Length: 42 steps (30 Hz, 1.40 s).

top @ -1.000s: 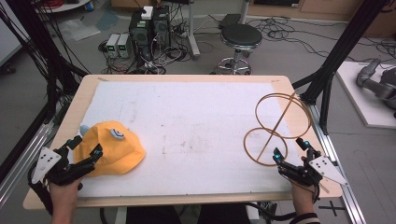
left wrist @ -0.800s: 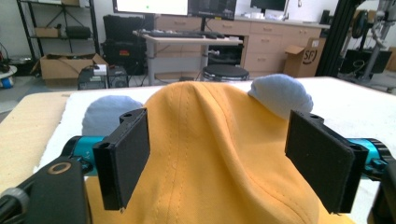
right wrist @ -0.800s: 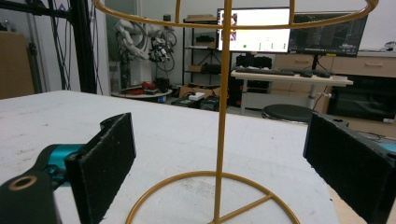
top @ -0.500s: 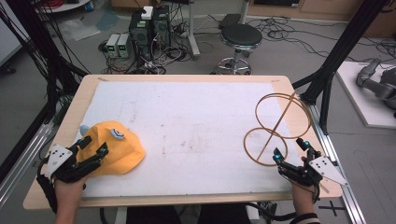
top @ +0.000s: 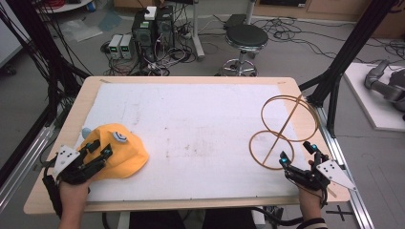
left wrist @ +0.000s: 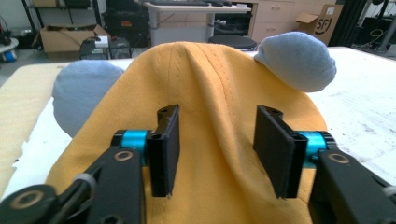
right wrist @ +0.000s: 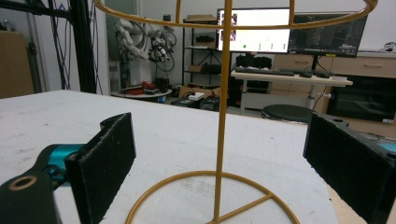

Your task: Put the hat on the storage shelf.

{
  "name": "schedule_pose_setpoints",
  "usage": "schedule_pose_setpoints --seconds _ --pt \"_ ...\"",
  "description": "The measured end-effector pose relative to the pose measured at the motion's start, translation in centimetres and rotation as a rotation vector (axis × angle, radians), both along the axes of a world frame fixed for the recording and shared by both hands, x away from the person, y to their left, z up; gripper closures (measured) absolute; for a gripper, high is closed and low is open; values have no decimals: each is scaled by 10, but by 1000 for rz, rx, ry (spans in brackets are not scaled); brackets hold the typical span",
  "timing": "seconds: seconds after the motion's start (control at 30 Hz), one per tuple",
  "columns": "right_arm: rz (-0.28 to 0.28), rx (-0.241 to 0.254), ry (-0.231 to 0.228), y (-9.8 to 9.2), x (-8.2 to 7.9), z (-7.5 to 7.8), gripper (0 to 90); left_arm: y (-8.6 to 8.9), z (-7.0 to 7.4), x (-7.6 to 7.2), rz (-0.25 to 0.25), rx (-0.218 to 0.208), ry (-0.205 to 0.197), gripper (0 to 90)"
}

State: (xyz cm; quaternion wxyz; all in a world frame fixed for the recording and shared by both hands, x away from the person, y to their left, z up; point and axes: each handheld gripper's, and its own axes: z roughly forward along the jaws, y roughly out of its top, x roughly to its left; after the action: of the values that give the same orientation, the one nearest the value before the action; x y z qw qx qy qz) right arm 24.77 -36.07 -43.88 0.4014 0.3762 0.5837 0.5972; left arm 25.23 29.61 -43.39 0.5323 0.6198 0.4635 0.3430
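- Lying crown-up at the table's (top: 191,83) near left corner, one yellow cap (top: 119,151) bears two blue-grey ears (left wrist: 295,59); in the high view its longer side runs from the left edge towards the middle.
- One left gripper (top: 98,149) sits on the cap's near side, its jaws just now closing; fabric rises between the pads (left wrist: 169,149), which stand part-way apart and are not yet pinching it.
- One right gripper (top: 297,153) stands wide open at the near right corner, holding nothing, just short of one gold wire stand (top: 281,131).
- The stand's upright post points straight up; its top ring is cut off in the right gripper view.
- The cap's brim is hidden.
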Motion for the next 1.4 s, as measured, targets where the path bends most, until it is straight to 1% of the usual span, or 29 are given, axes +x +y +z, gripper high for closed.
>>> schedule_pose_setpoints --seconds 0.03,0.1,0.13,0.2,0.23,0.3,0.37,0.43,0.5,0.53,0.6,0.63,0.67,0.7,0.73,0.77,0.8,0.87,0.9,0.97,1.07,1.1,1.13,1.2,1.23,1.27,1.3,1.33,1.4 --pt "4 4 2 0 0 0 90 0 0 0 6 0 2 570" --pt "7 4 1 1 0 0 91 -1 1 -1 3 3 -3 680" --pt "7 4 1 1 0 0 91 -1 1 -1 -8 0 -9 680" --pt "11 2 0 1 0 0 90 -3 2 -1 -14 15 -12 769" --pt "10 -5 -1 1 0 0 90 -3 3 -1 -19 13 -14 833" --pt "12 -6 -1 2 0 0 90 -3 4 -1 -19 13 -12 869" --pt "14 -4 4 3 0 0 90 -3 4 -1 -17 11 -13 873" --pt "13 -15 0 2 0 0 90 -3 5 -2 -20 9 -14 878" --pt "13 -14 -1 3 0 0 90 -3 7 -2 -22 4 -26 879" --pt "13 -14 0 2 0 0 90 -4 9 -3 -22 4 -35 880" --pt "13 -9 -3 3 0 0 90 -5 15 -5 -18 -17 -59 880" --pt "13 -5 -8 2 -1 1 90 -8 23 -7 -28 -27 -105 880" --pt "13 -5 -8 2 -1 1 90 -8 23 -7 -28 -27 -105 881" --pt "12 -3 -10 2 -1 1 90 -14 30 -9 -44 -23 -140 881" --pt "12 -3 -10 2 -1 1 90 -14 30 -9 -44 -23 -140 881" --pt "13 -4 -11 2 -1 1 90 -21 36 -10 -70 -16 -162 881" --pt "13 -4 -11 2 -1 1 90 -21 36 -10 -70 -16 -162 881" --pt "14 0 -5 2 -1 1 90 -28 41 -11 -94 -8 -180 881" --pt "14 -5 -7 2 -1 1 90 -34 46 -10 -120 -5 -198 881" --pt "15 -3 -7 3 -1 1 90 -37 49 -10 -132 2 -206 881" --pt "17 -2 -2 3 -1 1 90 -42 59 -8 -163 -14 -246 881" --pt "18 -10 -9 3 -1 0 90 -46 66 -6 -173 -24 -270 881" --pt "18 -10 -9 3 -1 0 90 -46 66 -6 -173 -24 -270 880" --pt "18 -11 -12 4 -1 1 90 -51 75 -3 -182 -28 -287 881" --pt "19 2 -12 5 -1 1 90 -56 85 1 -193 -29 -304 880" --pt "19 2 -12 5 -1 1 90 -56 85 1 -193 -29 -304 881" --pt "24 9 -17 5 0 2 90 -62 95 4 -209 -38 -321 881" --pt "24 9 -17 5 0 2 90 -62 95 4 -209 -38 -321 881" --pt "27 8 -16 7 1 2 90 -69 105 8 -228 -46 -339 881"
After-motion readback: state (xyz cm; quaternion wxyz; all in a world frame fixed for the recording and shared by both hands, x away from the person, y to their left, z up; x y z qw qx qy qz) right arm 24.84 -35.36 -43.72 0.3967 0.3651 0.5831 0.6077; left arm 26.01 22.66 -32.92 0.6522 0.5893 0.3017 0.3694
